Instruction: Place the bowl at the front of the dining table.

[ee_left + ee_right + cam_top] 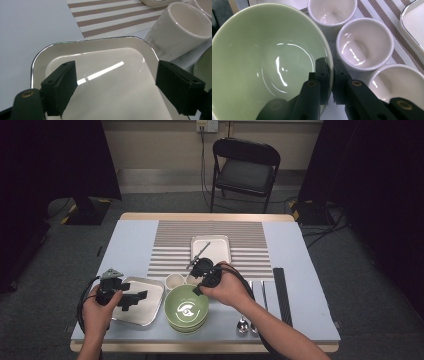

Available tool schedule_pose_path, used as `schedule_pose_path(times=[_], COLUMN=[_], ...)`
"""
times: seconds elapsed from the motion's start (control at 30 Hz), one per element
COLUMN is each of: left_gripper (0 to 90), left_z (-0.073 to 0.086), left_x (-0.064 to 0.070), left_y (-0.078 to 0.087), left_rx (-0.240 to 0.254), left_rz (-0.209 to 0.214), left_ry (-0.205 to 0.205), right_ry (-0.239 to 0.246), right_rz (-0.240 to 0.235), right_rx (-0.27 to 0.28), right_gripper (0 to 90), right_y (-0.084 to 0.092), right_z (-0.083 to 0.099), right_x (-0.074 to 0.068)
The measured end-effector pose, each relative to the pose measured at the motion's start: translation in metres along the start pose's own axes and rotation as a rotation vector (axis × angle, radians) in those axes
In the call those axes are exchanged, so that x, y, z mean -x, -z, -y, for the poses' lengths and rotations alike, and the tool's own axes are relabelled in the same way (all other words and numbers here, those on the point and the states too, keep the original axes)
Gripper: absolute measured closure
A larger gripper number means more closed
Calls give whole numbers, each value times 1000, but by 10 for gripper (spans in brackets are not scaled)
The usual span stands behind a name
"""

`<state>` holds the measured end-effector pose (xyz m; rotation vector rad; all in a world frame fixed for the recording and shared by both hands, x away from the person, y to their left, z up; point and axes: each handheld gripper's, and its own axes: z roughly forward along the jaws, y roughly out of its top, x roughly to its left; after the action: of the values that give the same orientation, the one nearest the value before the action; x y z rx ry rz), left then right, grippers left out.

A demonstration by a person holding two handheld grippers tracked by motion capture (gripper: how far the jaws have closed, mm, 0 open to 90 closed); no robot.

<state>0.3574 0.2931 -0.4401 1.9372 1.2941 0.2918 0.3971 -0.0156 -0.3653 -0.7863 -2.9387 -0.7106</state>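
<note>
The desk (130,245) carries a striped placemat (170,245) across its far middle, and everything else sits on or near that. At the near left lies a steel tray (150,307), with a second tray (217,251) farther back on the placemat holding a thin utensil that is too small to identify.

The green bowl (186,309) stands at the near middle of the desk, just right of the near tray; in the high view it seems to sit in a second bowl of the same colour, though the stack is hard to make out. Just beyond its far rim stand small white cups (364,42), three of them side by side in the right gripper view, close to the bowl and to each other.

The right gripper (331,75) comes in over the bowl's far right rim, its fingers clenched on the wall of the bowl, one finger inside and one outside. The left gripper (115,87) hovers above the near tray with its fingers released and spread wide, nothing between them.

Two spoons (242,325) lie at the desk's near edge, right of the bowl, and a dark strip (281,292) lies farther right.
</note>
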Motion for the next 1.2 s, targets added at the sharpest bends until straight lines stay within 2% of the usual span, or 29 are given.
schedule_pose_path(times=[0.13,0.23,0.33,0.47,1.0,1.2], left_gripper=[171,171,171,171,171,172], left_z=[0,0,0,0,0,0], left_x=[0,0,-1,-1,-1,-2], left_y=[0,0,1,1,2,2], left_rx=[0,2,2,8,10,14], left_rz=[1,1,-2,-3,-1,5], left_ry=[-1,4,-8,10,16,21], right_ry=[2,9,9,8,-1,-4], right_rz=[3,6,2,-13,-56,-65], right_rx=[6,-7,-19,-19,10,0], right_gripper=[861,862,861,861,860,861], right_y=[1,2,2,4,25,34], right_z=[-1,-4,-5,-6,-12,-16], right_x=[-1,-3,-2,-1,4,9])
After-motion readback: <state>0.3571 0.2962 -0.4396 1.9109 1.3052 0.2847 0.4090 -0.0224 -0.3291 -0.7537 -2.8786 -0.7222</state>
